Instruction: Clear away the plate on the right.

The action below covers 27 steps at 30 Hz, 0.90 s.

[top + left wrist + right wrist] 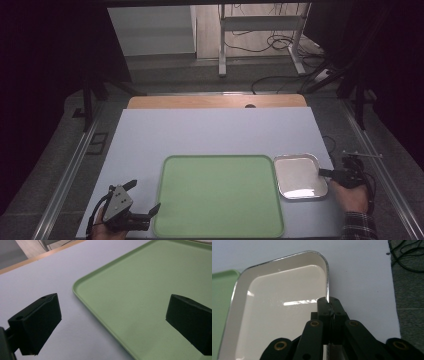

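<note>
A large green tray (218,195) lies on the pale sheet near the table's front, and a small shiny metal tray (299,175) sits just right of it. My right gripper (322,172) is shut on the metal tray's right rim; in the right gripper view its jaws pinch that rim (327,293) at the gripper (328,304). My left gripper (145,199) is open at the green tray's left front corner, one jaw over the sheet and the other over the green tray (140,297), with nothing held at the gripper (112,322).
The pale sheet (210,132) covers a wooden table (200,101). Metal rails run along both sides. Beyond the far edge stand a desk frame (260,30) and loose cables (280,42) on the floor.
</note>
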Tool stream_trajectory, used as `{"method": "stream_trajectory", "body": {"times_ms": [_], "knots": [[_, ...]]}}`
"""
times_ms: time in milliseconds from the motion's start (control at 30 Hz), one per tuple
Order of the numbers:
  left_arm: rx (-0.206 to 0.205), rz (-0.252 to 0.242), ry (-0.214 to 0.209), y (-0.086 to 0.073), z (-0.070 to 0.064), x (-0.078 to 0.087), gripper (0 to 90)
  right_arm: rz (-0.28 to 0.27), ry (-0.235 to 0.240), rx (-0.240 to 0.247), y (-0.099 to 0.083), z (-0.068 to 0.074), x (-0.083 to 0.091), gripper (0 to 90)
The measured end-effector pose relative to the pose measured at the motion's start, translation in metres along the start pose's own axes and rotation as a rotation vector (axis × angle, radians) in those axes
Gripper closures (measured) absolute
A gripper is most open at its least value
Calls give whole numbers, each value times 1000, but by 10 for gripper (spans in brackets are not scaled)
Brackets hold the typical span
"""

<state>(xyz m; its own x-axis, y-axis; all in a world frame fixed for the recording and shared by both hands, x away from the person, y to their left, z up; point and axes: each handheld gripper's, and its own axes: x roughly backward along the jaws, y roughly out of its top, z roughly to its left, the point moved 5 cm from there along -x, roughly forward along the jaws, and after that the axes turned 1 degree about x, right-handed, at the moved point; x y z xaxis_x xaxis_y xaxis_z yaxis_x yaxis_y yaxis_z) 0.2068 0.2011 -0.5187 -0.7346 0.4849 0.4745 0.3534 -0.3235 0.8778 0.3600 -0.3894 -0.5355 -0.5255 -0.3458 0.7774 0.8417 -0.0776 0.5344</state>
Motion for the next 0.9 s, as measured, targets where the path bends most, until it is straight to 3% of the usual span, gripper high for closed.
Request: {"method": "stream_trajectory", "body": {"times_ms": [200,533,900], "knots": [[3,-1,1,0,0,0,0,-25,-5,11,2,3,5,890],[4,1,3,-1,0,0,0,-70,57,-17,5,7,14,890],[4,2,5,-1,0,0,0,-64,126,27,6,38,8,890]]}}
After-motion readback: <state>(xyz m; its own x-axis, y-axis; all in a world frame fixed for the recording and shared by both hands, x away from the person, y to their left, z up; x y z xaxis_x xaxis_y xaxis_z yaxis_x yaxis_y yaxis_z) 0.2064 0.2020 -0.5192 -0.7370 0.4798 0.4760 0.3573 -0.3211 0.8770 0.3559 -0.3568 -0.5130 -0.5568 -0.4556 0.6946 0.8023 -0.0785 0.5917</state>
